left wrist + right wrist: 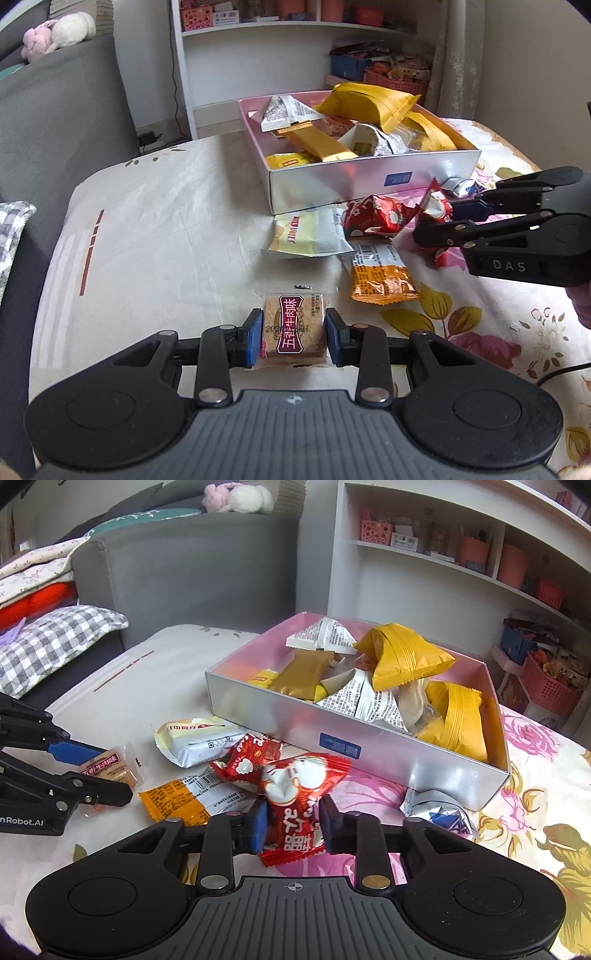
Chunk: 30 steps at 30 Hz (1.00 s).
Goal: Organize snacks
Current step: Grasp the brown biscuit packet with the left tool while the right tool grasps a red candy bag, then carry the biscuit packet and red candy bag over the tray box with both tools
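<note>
Currently left gripper [294, 339] clamps beef biscuit pack [295, 326]; right gripper [291, 825] pinches red candy bag [295, 805]. Box [369, 738] at my 1 o'clock, heaped. Risk, I judge: slick wrapper slips out, or drop bounces off pile.
</note>
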Available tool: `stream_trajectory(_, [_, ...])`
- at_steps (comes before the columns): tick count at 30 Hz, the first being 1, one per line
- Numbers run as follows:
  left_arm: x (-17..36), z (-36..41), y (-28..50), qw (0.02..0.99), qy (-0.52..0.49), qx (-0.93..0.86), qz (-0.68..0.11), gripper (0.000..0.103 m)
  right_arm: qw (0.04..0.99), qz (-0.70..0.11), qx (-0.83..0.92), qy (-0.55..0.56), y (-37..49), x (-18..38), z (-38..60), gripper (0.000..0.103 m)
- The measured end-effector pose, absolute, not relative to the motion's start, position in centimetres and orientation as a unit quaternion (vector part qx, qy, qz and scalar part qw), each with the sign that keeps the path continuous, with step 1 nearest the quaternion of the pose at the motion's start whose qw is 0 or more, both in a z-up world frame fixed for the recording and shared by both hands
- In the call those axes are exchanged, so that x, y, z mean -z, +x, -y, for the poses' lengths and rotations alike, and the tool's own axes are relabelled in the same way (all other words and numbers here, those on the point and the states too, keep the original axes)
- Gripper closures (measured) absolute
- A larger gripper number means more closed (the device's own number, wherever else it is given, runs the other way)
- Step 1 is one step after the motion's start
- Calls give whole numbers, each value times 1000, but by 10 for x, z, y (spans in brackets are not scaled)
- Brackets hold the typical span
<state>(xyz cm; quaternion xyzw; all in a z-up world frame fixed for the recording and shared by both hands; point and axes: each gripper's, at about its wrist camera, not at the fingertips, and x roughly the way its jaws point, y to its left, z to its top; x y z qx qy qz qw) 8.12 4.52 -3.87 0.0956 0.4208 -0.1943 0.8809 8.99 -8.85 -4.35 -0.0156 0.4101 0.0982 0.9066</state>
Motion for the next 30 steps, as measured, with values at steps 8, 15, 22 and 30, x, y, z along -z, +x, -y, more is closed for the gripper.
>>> stream_trajectory(8, [31, -53, 88, 885, 54, 166, -432, 71, 904, -412, -105, 50, 91, 29, 102, 79])
stream_trajectory(15, [16, -49, 91, 895, 16, 157, -417, 71, 902, -404, -76, 134, 97, 15, 136, 79])
stream_trajectory(22, [10, -30, 101, 907, 5, 157, -391, 71, 901, -377, -34, 212, 105, 2, 178, 79])
stream_trajectory(30, [0, -13, 127, 919, -31, 163, -358, 71, 882, -361, -10, 303, 119, 7, 211, 79])
